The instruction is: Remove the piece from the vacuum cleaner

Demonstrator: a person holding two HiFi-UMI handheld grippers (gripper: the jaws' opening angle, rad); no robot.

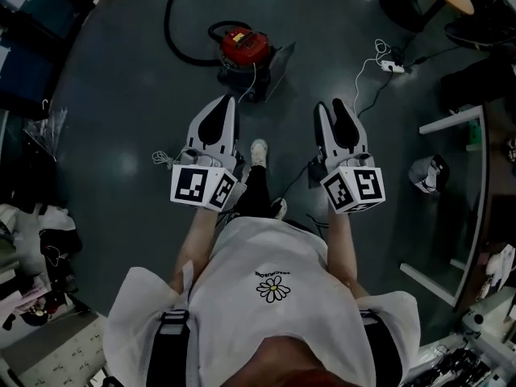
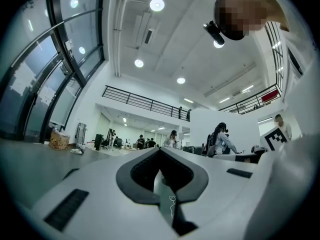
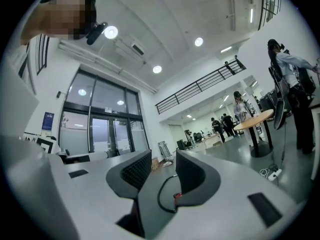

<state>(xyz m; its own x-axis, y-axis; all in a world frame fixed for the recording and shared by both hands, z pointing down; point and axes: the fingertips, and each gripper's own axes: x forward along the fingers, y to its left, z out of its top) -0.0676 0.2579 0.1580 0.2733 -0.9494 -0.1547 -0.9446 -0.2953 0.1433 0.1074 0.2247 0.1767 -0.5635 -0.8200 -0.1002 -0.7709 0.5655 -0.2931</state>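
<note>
Two grippers: left gripper [image 1: 229, 103] has its jaws together, right gripper [image 1: 330, 106] has its jaws apart — neither holds anything.
Task thing: vacuum cleaner [image 1: 242, 45] stands on the dark floor [image 1: 129, 95], ahead of both grippers and well apart from them.
Its look: red round body, black hose [image 1: 168, 22] curving off to the left; which part is the piece I cannot tell.
Free room: open floor between the grippers and the vacuum cleaner.
Edges: white table frame [image 1: 451, 119] at the right, clutter at the left — a power strip [image 1: 393, 67] lies ahead to the right.
</note>
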